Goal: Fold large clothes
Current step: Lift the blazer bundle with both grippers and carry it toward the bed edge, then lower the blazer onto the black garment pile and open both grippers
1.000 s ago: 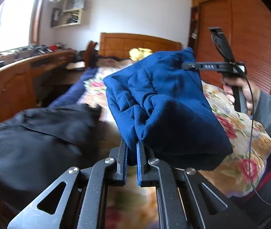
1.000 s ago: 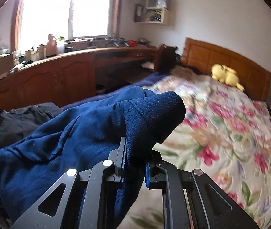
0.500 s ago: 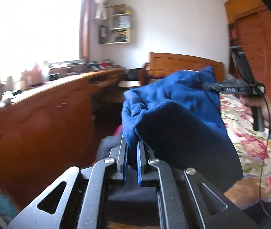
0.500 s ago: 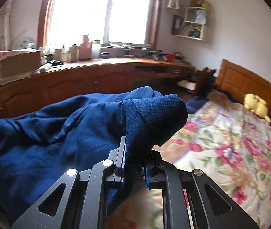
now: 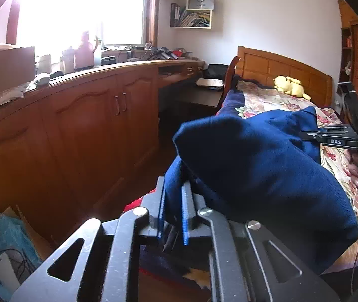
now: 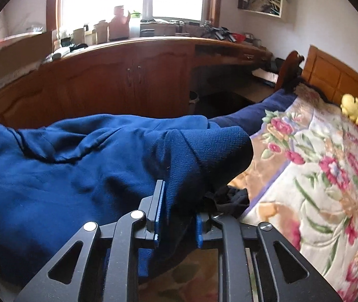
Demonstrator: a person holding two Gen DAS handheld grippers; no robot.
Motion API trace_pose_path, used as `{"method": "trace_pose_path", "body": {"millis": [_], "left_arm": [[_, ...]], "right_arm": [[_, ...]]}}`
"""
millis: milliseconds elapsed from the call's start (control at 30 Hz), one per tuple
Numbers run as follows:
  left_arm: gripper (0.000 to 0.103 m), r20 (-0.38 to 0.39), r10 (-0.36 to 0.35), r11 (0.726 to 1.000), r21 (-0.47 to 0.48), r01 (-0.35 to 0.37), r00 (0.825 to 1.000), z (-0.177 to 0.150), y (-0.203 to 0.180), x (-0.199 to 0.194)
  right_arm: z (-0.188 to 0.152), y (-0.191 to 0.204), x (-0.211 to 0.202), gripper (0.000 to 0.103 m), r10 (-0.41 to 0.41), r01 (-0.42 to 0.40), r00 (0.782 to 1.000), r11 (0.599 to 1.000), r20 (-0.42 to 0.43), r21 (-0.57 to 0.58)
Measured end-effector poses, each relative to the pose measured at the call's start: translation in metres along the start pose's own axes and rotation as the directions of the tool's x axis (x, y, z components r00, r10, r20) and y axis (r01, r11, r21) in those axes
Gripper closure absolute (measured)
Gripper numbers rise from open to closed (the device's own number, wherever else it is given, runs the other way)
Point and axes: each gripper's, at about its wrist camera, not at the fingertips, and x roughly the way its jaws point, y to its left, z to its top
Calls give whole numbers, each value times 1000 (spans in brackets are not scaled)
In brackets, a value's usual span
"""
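A folded dark blue garment [image 5: 262, 166] hangs in the air between both grippers, beside the bed. My left gripper [image 5: 172, 193] is shut on its near edge. In the left wrist view the right gripper [image 5: 304, 134] shows at the far right, held by a hand, pinching the garment's other end. In the right wrist view the garment [image 6: 83, 166] spreads to the left, and my right gripper [image 6: 177, 196] is shut on a thick fold of it.
A bed with a floral cover [image 6: 317, 176] lies on the right, a yellow plush toy [image 5: 289, 86] near its wooden headboard [image 5: 279, 69]. A long wooden cabinet [image 5: 78, 125] with clutter on top runs under the window. A black garment [image 6: 231, 198] lies at the bed's edge.
Both grippers have swung left together with the blue garment, away from the bed and toward the cabinet side. The grip on the garment is unchanged.
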Motion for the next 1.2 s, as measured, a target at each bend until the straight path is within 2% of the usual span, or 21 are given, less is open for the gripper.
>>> {"method": "trace_pose_path", "body": {"millis": [100, 167, 267, 400, 433, 500, 667, 700, 867, 1000, 1200], "left_arm": [[81, 16, 42, 999, 27, -42, 999, 7, -4, -15], [75, 30, 44, 998, 37, -46, 999, 13, -6, -26], [74, 40, 51, 996, 68, -53, 998, 25, -16, -38], [73, 102, 53, 993, 95, -62, 993, 44, -36, -56], [73, 115, 48, 993, 97, -60, 992, 48, -40, -58], [73, 128, 14, 993, 111, -28, 992, 54, -54, -60], [73, 27, -39, 984, 174, 34, 999, 50, -85, -30], [73, -23, -32, 984, 173, 35, 999, 43, -87, -15], [73, -123, 17, 993, 117, -2, 992, 17, -68, 14], [73, -160, 27, 996, 84, -14, 987, 9, -60, 16], [73, -151, 57, 993, 112, -40, 987, 21, -81, 1]], "right_arm": [[3, 0, -10, 73, -17, 17, 1000, 1000, 8, -8], [0, 0, -20, 60, -12, 12, 1000, 1000, 23, -19], [-5, 12, -30, 52, 7, -4, 998, 999, 56, -53], [-14, 20, -32, 48, 44, -39, 997, 996, 65, -76], [-24, 33, -36, 47, 54, -48, 996, 996, 66, -81], [-33, 40, -43, 47, 69, -63, 995, 994, 67, -92], [-45, 30, -59, 46, 90, -85, 994, 993, 69, -80], [-49, 27, -66, 46, 91, -85, 993, 993, 71, -77], [-69, 13, -99, 46, 94, -89, 992, 995, 85, -52], [-96, 5, -135, 46, 74, -71, 992, 997, 102, -30], [-137, -14, -186, 45, 10, -14, 993, 999, 117, 29]]}}
